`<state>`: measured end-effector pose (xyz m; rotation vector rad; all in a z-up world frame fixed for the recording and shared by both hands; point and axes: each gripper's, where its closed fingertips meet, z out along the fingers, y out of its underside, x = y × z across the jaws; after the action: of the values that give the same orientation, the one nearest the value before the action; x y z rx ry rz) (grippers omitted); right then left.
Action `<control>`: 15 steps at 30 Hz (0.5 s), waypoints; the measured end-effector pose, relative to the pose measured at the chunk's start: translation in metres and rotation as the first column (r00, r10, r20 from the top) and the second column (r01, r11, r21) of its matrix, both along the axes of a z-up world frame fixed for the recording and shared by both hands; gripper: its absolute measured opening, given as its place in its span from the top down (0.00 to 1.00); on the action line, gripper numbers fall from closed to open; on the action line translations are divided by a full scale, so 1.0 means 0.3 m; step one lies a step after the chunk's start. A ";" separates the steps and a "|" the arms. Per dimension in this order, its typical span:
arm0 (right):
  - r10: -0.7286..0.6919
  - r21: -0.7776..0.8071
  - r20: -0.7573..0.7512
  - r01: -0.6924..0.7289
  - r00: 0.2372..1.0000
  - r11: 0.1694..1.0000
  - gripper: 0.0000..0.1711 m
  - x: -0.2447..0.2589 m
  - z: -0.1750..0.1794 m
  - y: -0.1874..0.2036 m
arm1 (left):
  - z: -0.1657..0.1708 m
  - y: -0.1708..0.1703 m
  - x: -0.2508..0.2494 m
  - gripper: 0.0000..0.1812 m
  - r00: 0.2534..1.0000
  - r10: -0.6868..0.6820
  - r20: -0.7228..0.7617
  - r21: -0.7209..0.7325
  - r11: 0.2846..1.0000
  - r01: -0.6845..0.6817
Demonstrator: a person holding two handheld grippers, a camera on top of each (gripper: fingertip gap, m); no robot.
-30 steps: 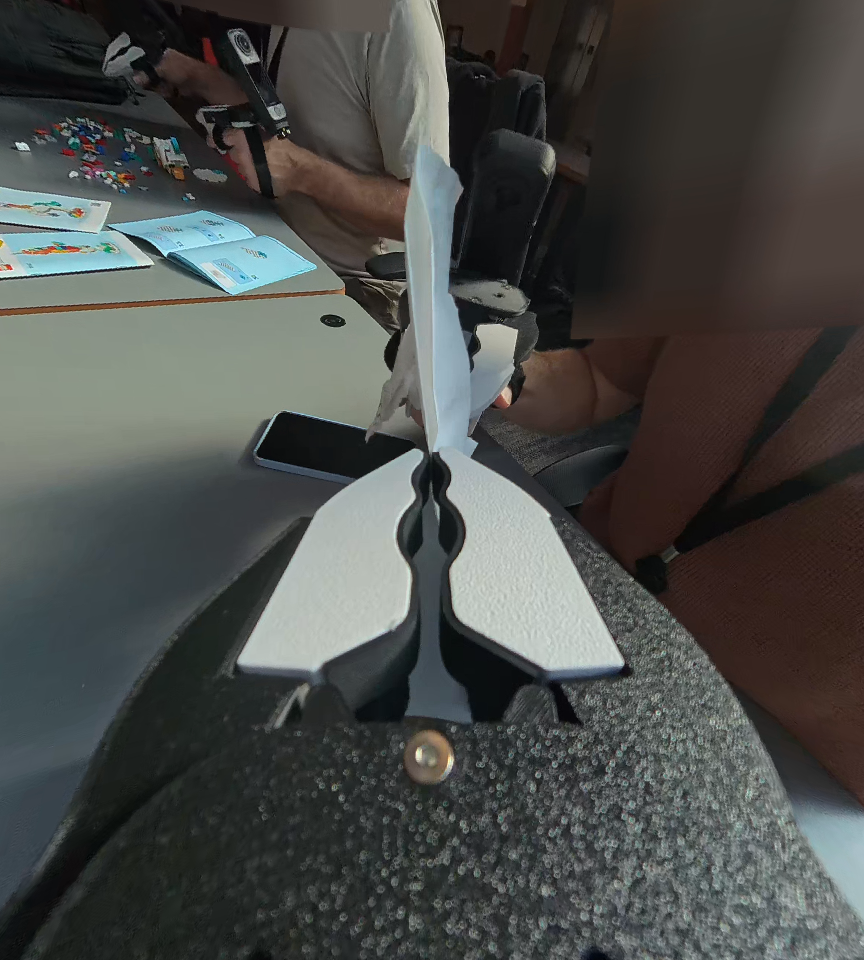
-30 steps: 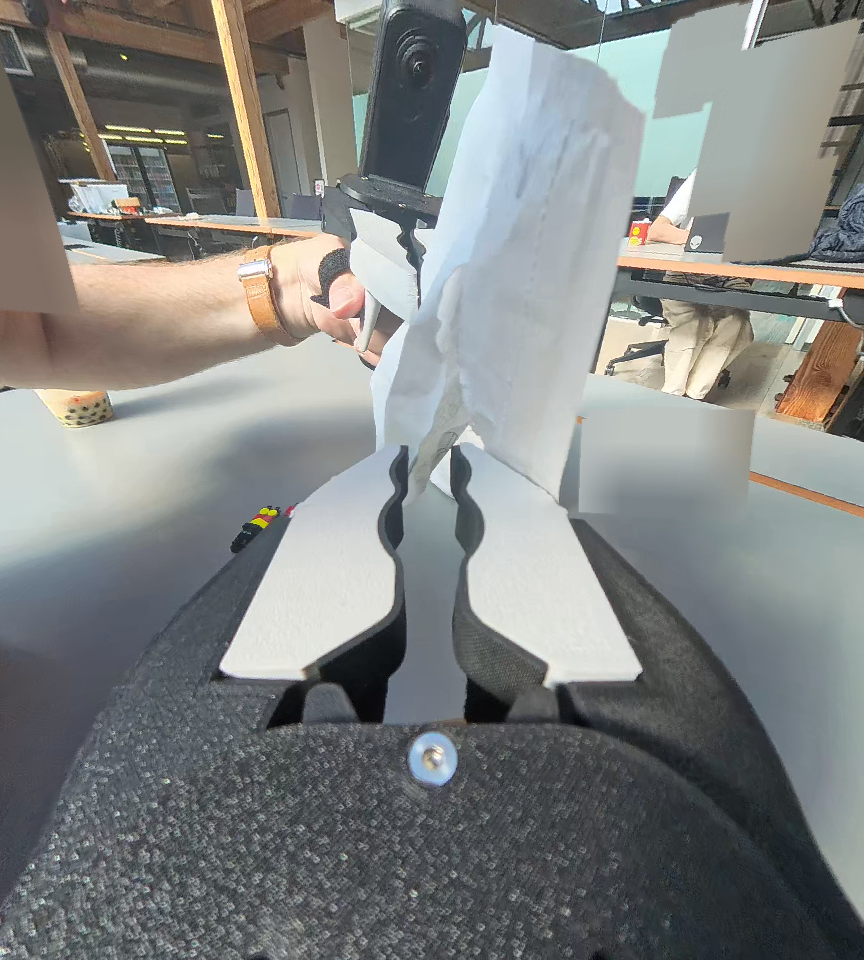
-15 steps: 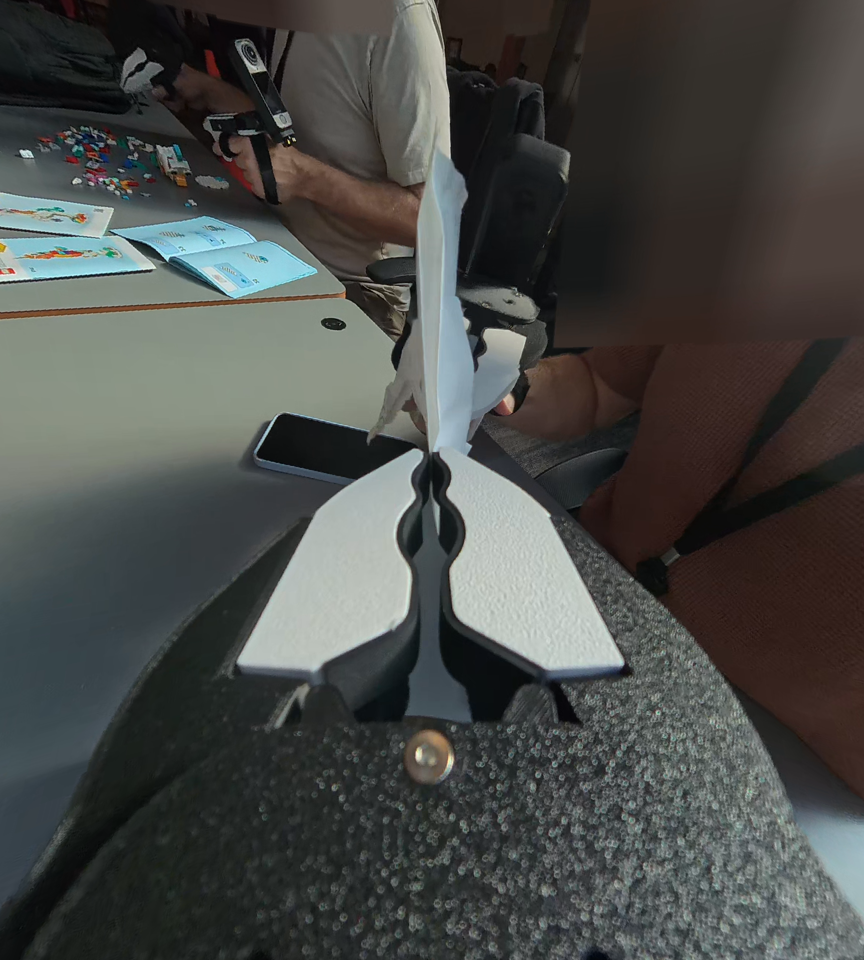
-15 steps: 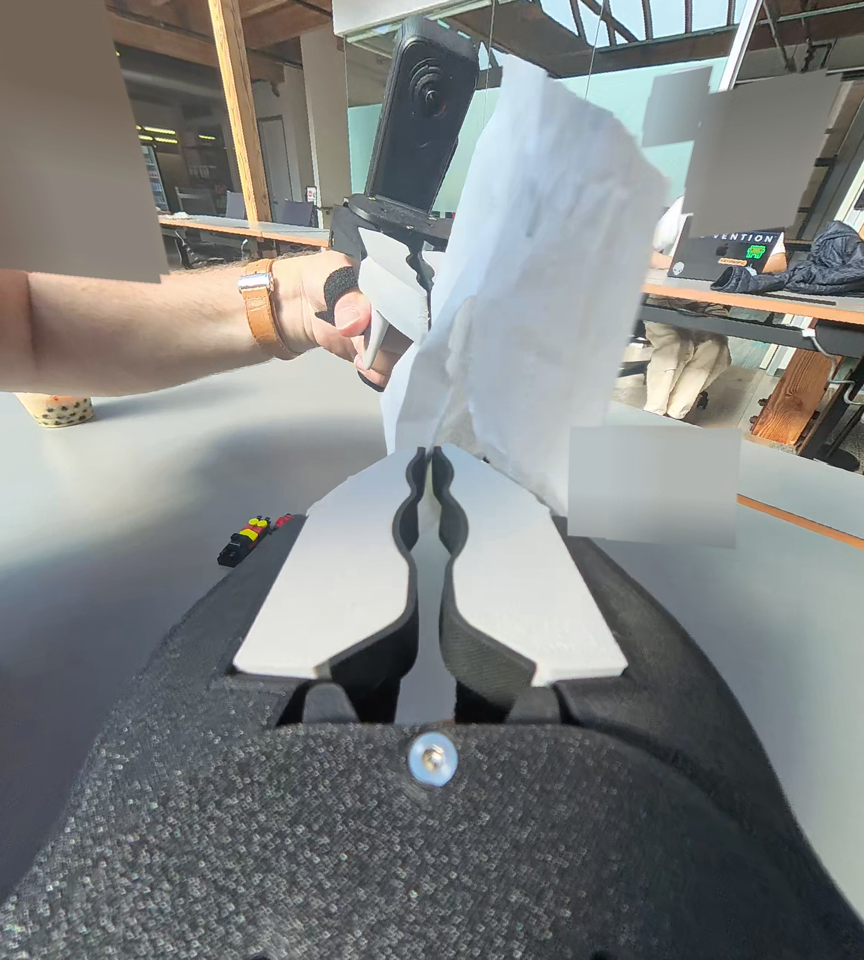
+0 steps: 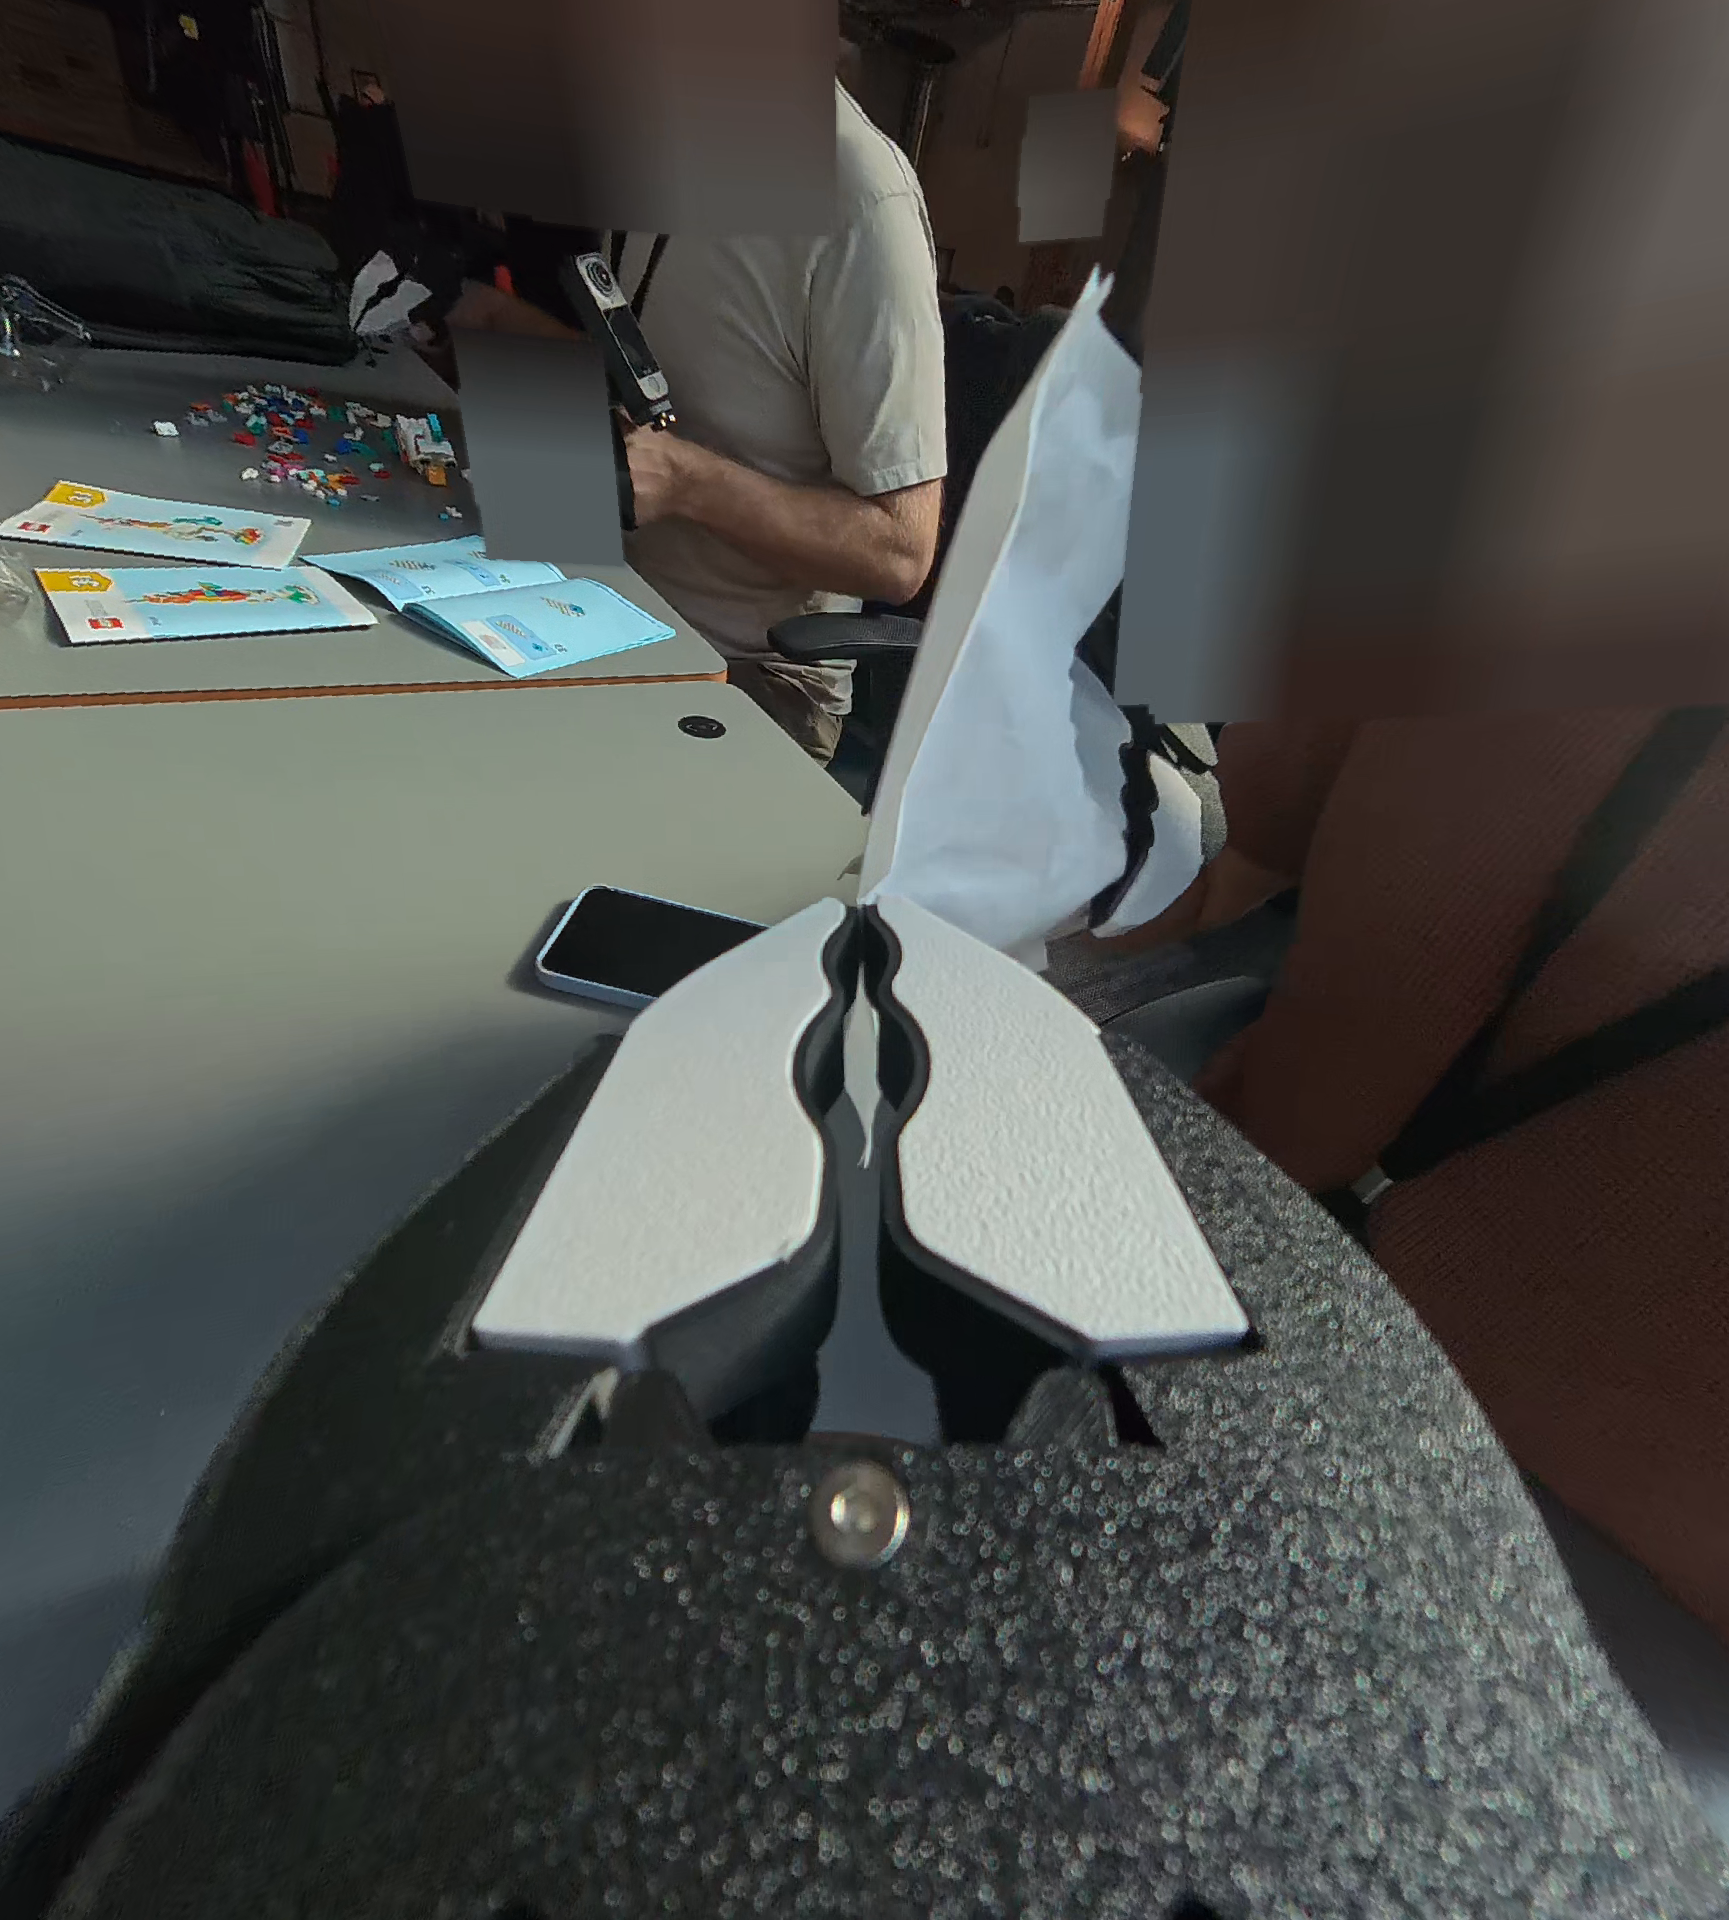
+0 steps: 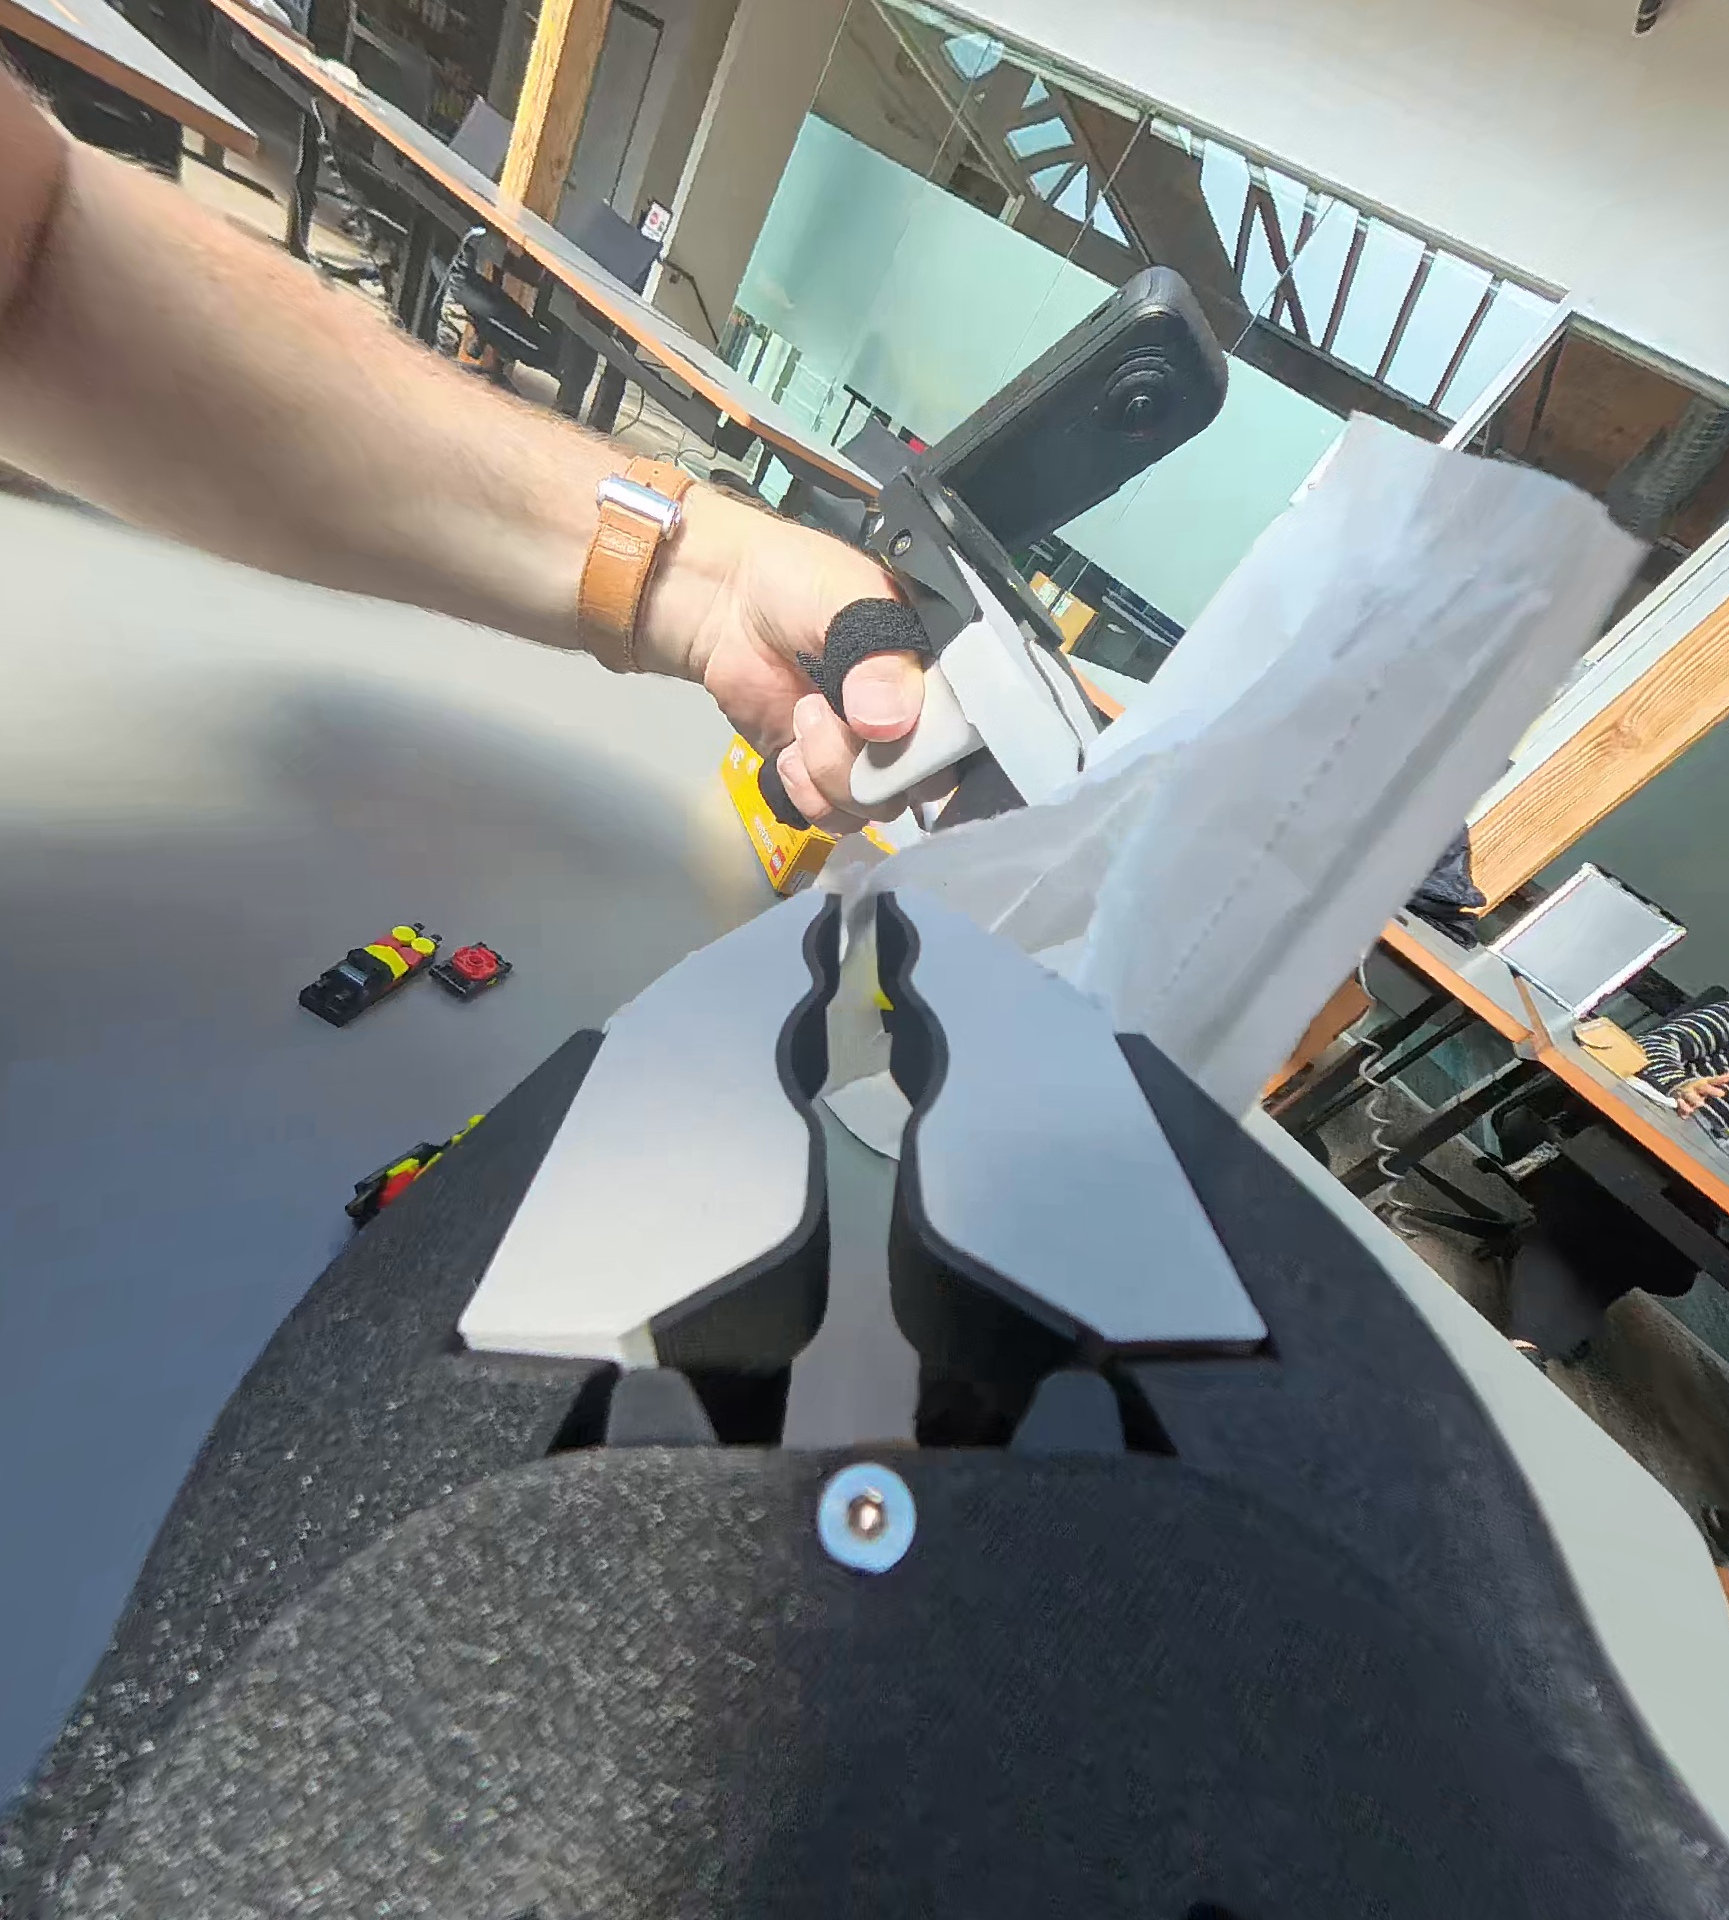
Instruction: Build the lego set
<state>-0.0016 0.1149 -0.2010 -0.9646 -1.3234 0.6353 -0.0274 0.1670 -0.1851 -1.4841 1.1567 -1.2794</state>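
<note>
A white paper bag [image 5: 1016, 675] is held in the air between both grippers. My left gripper [image 5: 860, 916] is shut on its lower edge. My right gripper [image 6: 858, 906] is shut on a torn corner of the same bag [image 6: 1307, 748]. In the right wrist view the left gripper [image 6: 995, 717] shows behind the bag, held by a hand with a brown watch strap. Small black, yellow and red lego assemblies [image 6: 372, 977] [image 6: 470, 968] lie on the grey table [image 6: 164, 831], and another [image 6: 413, 1164] lies beside my right gripper body.
A phone [image 5: 631, 940] lies on the table near the left gripper. A yellow box [image 6: 782, 836] stands behind the hand. On the far table [image 5: 216, 665] are booklets [image 5: 496, 613] and loose bricks [image 5: 309, 447], where another person [image 5: 798, 416] holds grippers. The tips of one gripper are about 7 cm away from the tips of the other.
The right gripper has closed from slightly open onto the bag's corner. The bag now leans to the right, and the right wrist view has rolled and dropped toward the table.
</note>
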 end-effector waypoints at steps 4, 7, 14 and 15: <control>-0.012 0.010 0.027 0.011 1.000 1.000 0.95 0.036 -0.016 -0.001 | 0.018 -0.021 -0.010 1.00 0.999 -0.031 -0.034 0.049 0.998 0.032; -0.021 0.009 0.014 0.021 1.000 1.000 0.97 0.078 -0.001 0.012 | 0.033 -0.034 -0.015 1.00 0.997 -0.054 -0.060 0.077 0.995 0.059; -0.080 0.085 -0.055 0.085 0.995 0.993 1.00 0.122 0.070 0.057 | 0.071 -0.034 -0.006 1.00 0.991 -0.092 -0.096 0.076 0.992 0.099; -0.079 0.117 -0.065 0.086 0.995 0.989 1.00 0.114 0.077 0.051 | 0.069 -0.038 0.000 1.00 0.989 -0.101 -0.103 0.079 0.991 0.110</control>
<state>0.0327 0.1303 -0.1780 -0.8913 -1.2473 0.5125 -0.0274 0.1555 -0.1645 -1.4547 1.3536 -1.2230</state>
